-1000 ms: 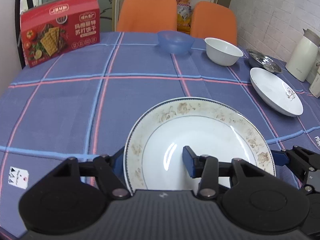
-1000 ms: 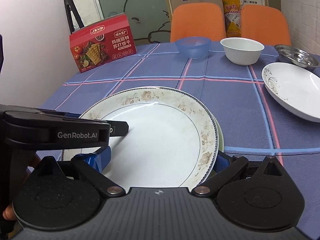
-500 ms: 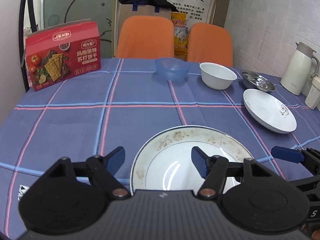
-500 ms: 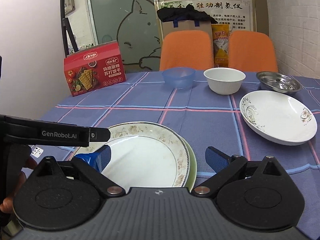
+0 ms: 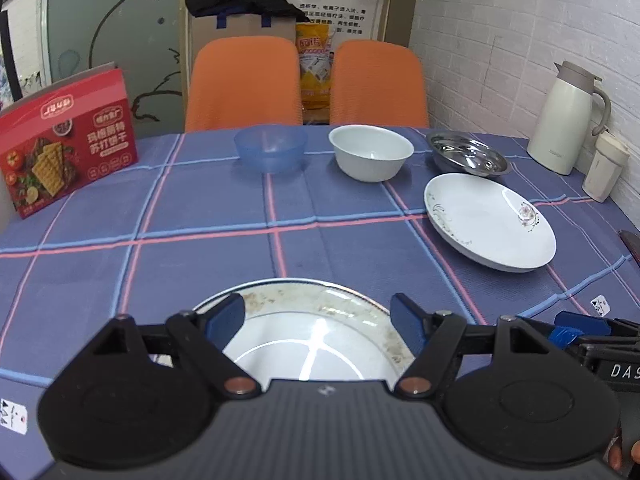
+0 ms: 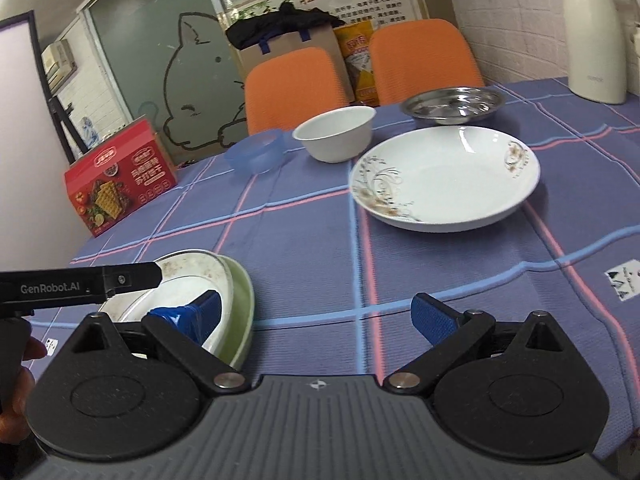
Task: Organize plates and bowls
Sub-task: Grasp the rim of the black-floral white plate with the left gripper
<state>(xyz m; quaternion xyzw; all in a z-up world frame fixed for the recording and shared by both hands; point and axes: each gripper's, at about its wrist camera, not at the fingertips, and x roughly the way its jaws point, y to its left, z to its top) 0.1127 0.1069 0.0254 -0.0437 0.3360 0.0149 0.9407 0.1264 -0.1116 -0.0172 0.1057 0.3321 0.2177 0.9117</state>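
Between the opening fingers of the left tool [image 5: 318, 320], nothing is gripped: the released plate [image 5: 312, 344] now rests on a green plate [image 6: 240, 312]. Right tool [image 6: 316, 316] stands wide, empty. Next: white dish [image 6: 444, 178], bowls beyond.

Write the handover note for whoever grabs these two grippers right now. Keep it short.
Left gripper: jaws opening, nothing gripped; the floral-rim plate lies below them.
Right gripper: open, empty, beside the stack.
Things: the floral-rim plate sits on a green plate at the near edge of the table. The white deep plate lies alone on the right. Along the far side stand the blue bowl, the white bowl and the steel dish, each apart.
Done: two plates stacked.
Left: probably add the white deep plate to the stack, then nest the bowls.
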